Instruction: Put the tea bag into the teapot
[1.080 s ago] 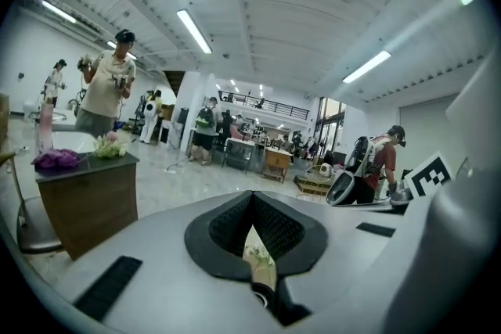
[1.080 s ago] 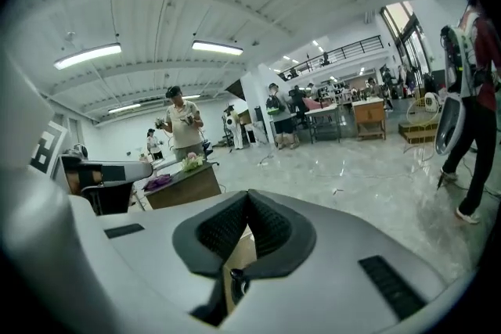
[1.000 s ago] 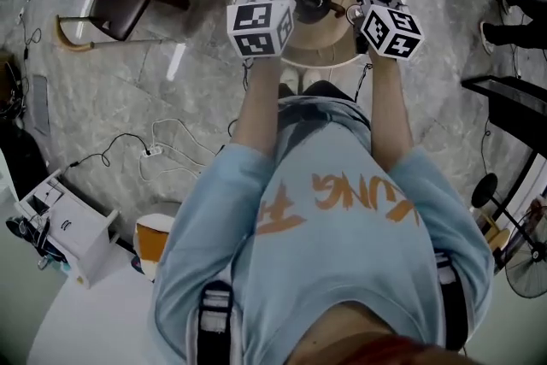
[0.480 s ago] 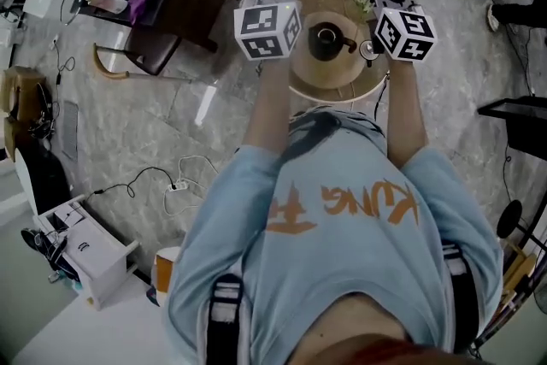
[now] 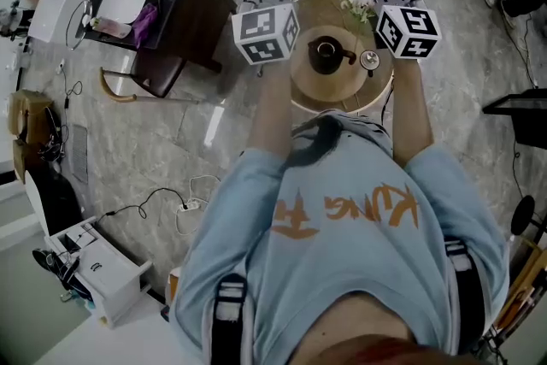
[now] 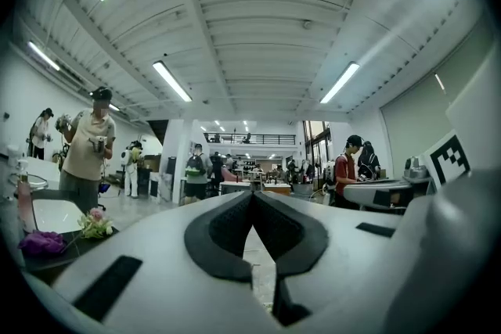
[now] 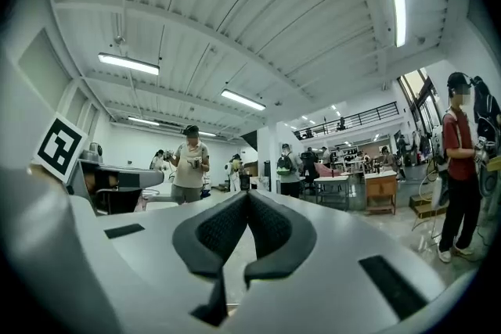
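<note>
Left hand-held gripper [image 6: 252, 198]: jaws closed tip to tip, nothing between the pads. It is held level, out in front of the person.

Right hand-held gripper [image 7: 246, 196]: the same, pads together and empty. It is held level beside the left one.

Teapot [image 5: 325, 54]: small and dark, standing upright near the middle of the round counter [image 5: 329, 91]. It sits below and between the two grippers in the head view.

Small round piece [image 5: 369, 59]: pale disc lying on the counter just right of the teapot. It may be the lid, but it's too small for me to be sure.

Flower sprig [image 5: 355, 7]: at the far edge of the counter, apart from the pot.

Tea bag: I cannot find it in any view. Neither gripper holds it, and no bag shows on the bare counter top. It could be down inside the pot or simply too small to pick out from here.

Stage: the scene fits two readings. Either the bag is already in the pot with both grippers lifted clear, or the bag is somewhere out of frame. I can't choose between them.

Handling (my judgement): a tea bag is very light, soft and limp. Its thin paper tears if pinched hard or dragged. A string and tag, if it has them, will swing.

Grip point (my judgement): pinch the tag or the folded top edge with narrow jaws, not the filled belly, and let it hang straight over the mouth of the pot.

Risk (my judgement): the pot is small, so a nudge from a gripper body could tip it.
</note>
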`<state>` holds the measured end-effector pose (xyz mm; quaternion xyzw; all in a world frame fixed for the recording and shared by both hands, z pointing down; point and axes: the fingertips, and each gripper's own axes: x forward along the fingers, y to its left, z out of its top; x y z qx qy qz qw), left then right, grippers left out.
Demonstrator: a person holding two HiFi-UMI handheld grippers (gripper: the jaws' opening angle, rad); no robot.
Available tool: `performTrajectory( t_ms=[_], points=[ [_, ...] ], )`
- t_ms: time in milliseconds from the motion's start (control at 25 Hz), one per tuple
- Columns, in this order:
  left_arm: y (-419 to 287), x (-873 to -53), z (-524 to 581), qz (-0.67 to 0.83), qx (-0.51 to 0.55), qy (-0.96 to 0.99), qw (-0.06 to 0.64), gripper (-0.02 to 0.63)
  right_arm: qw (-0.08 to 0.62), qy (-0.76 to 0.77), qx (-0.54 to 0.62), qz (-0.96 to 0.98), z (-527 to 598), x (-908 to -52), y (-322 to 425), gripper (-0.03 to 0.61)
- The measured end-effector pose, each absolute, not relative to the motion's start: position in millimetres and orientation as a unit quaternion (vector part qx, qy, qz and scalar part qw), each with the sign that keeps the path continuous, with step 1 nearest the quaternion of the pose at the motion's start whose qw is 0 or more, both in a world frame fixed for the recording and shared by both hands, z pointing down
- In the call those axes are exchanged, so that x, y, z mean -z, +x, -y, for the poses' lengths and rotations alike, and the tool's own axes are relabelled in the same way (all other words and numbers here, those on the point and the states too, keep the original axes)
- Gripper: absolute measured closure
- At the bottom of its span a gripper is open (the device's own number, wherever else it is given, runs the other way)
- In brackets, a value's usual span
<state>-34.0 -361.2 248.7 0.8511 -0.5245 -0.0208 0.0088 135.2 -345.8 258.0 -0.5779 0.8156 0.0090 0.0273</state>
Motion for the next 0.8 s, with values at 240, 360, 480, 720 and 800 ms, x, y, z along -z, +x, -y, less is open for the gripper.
performTrajectory(
  t_ms=[240, 360, 480, 720, 800],
  points=[
    [-32, -251, 368, 0.529, 0.015, 0.848, 0.003, 0.588, 0.022, -0.578, -0.016, -0.816, 353, -250, 137, 0.567],
    [-34, -251, 370, 0.531, 0.016, 0.847, 0.002, 0.588, 0.013, -0.573, -0.021, -0.819, 357, -249, 132, 0.568],
    [-34, -250, 371, 0.531, 0.023, 0.847, 0.006, 0.588, 0.003, -0.571, -0.026, -0.820, 359, -251, 131, 0.567],
    [-34, -253, 372, 0.533, 0.020, 0.846, 0.005, 0.589, 0.001, -0.570, -0.025, -0.821, 362, -255, 130, 0.568],
    [-34, -254, 373, 0.533, 0.020, 0.846, 0.006, 0.588, 0.001, -0.570, -0.026, -0.821, 362, -255, 130, 0.567]
  ],
)
